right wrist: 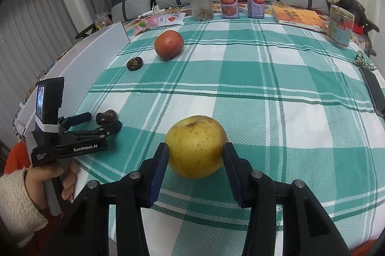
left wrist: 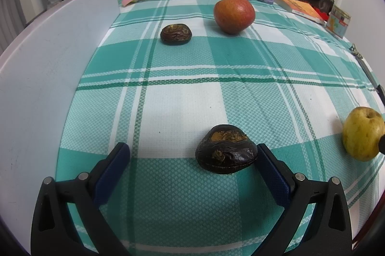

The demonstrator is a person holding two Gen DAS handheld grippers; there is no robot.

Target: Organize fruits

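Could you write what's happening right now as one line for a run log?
left claw: open, around near dark fruit | right claw: pads against yellow apple | red apple, far dark fruit: untouched

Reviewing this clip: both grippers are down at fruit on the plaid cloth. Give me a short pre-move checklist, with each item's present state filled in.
1. Left gripper wide enough for the near dark wrinkled fruit: ok, jaws open, the fruit between them.
2. That fruit centred between the left fingers: not ok, it sits against the right-hand blue pad, with a gap on the other side.
3. Right gripper around the yellow apple: ok, a pad at each side.
4. Firm grip on the yellow apple: cannot tell, pads look to be at its skin.
5. Red apple and far dark wrinkled fruit away from both grippers: ok.
6. Destination for the fruit: cannot tell, no bowl or tray shows.
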